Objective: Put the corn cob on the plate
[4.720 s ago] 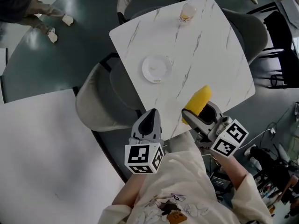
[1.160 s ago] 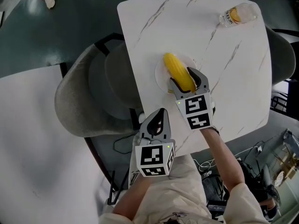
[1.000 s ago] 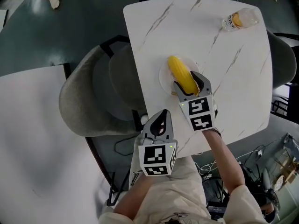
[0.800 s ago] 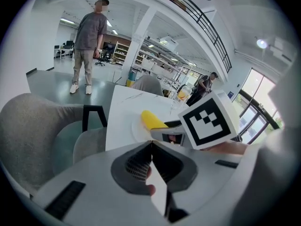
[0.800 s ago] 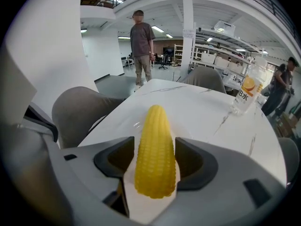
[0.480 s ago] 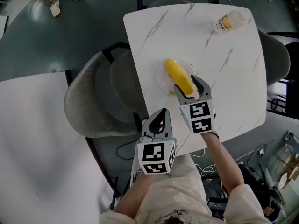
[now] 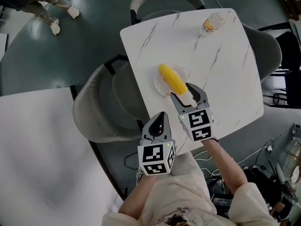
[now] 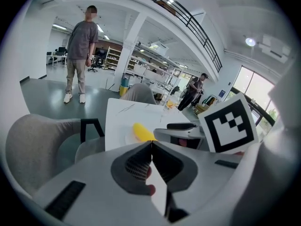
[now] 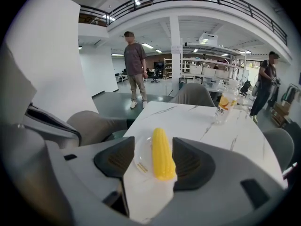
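Corn cob lay on plate.
Right tongs gaped around its near end; left tongs were closed, empty; bottle stood well apart.

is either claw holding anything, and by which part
Nothing held: right claw is open by the corn cob lying on the plate; left claw shut, empty.

Yellow corn cob, white plate, white grey-veined table, pale grey chair, dark grey-green floor
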